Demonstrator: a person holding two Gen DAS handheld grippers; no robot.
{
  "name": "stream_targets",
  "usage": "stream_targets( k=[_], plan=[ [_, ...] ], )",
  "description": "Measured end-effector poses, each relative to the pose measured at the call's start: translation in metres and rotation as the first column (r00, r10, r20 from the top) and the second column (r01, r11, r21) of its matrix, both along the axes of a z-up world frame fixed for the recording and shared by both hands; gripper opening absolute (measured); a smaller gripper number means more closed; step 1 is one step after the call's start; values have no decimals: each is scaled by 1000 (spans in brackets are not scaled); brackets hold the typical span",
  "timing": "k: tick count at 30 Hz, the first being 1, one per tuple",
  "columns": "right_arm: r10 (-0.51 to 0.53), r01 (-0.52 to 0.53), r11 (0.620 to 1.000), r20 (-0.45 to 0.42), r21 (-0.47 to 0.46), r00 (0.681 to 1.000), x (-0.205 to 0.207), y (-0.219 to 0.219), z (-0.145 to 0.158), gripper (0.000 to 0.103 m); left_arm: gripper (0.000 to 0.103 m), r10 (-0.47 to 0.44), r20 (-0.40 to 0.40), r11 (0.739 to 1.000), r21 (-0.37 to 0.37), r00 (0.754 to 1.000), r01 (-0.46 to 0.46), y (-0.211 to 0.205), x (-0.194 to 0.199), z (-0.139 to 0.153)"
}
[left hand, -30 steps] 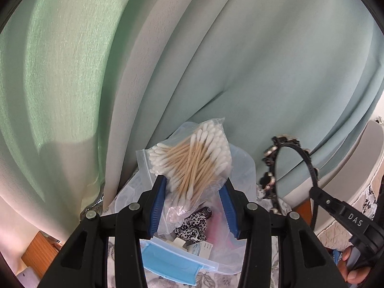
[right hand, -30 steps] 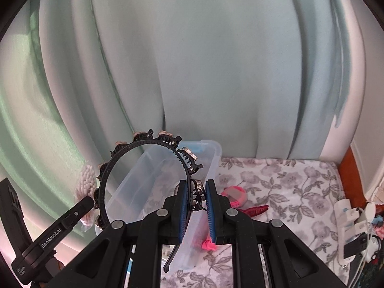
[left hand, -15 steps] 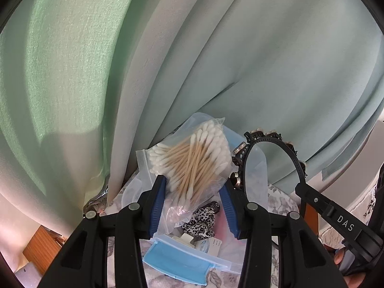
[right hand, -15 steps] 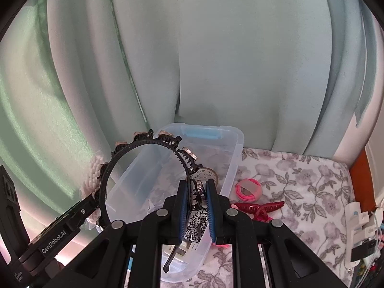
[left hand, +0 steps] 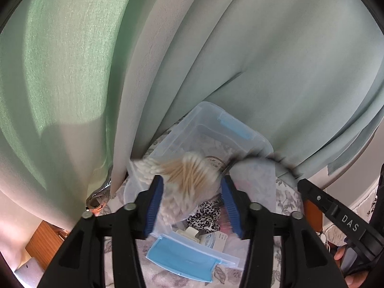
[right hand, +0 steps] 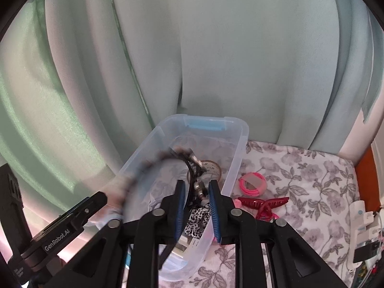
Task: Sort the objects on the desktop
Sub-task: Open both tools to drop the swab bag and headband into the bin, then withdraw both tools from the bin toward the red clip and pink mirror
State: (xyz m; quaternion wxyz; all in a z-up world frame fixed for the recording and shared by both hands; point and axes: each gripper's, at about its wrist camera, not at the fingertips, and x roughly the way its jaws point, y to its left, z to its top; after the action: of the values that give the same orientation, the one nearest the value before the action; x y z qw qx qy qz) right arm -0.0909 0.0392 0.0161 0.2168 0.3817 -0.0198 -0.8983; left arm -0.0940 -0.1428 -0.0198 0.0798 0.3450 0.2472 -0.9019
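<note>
A clear plastic storage box [left hand: 244, 141] [right hand: 236, 144] with blue latches stands on the flowered cloth against the curtain. My left gripper [left hand: 193, 187] is open over it; a bag of cotton swabs [left hand: 189, 175], blurred by motion, falls between its fingers into the box. My right gripper [right hand: 195, 188] has opened over the box; the black jewelled headband [right hand: 187, 160], blurred, drops between its fingers. In the box lie a leopard-print scrunchie [left hand: 206, 214] [right hand: 195, 218], a tape roll [right hand: 211, 168] and small white packets.
A pink coil ring [right hand: 252, 181] and a red hair claw [right hand: 264, 204] lie on the cloth right of the box. A white device [right hand: 360, 225] sits at the right edge. The curtain [right hand: 216, 60] hangs right behind the box.
Both grippers came down over the box. The left let go of the swab bag and the right opened on the headband; both objects are blurred, dropping into the box.
</note>
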Motion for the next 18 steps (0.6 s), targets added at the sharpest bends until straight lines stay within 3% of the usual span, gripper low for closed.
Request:
stream_targets(
  k=[1,3,9,13,18],
  plan=[
    [7,-7,1000,-3,2,1000,1,-1,0,42,64,0,0,1000,3,1000,0,0,-2,0],
    [20,-20,1000,-9,8,1000,2,-3,0,47,67,-2,3,1000,13,1000,2,9,-2,-7],
    [31,-31,999,-9,14,999,5,-4,-1,51,70,8,11,1000,23,1000,-9,-28,2,16],
    [12,-12,1000,3,8,1000,5,3,-3,52,78,3,9,1000,16,1000,-3,-20,26,14],
    [-9,9,1000,9,-1,1000,6,13,-4,52,80,-5,7,1000,-1,1000,5,-15,46,20]
  ],
)
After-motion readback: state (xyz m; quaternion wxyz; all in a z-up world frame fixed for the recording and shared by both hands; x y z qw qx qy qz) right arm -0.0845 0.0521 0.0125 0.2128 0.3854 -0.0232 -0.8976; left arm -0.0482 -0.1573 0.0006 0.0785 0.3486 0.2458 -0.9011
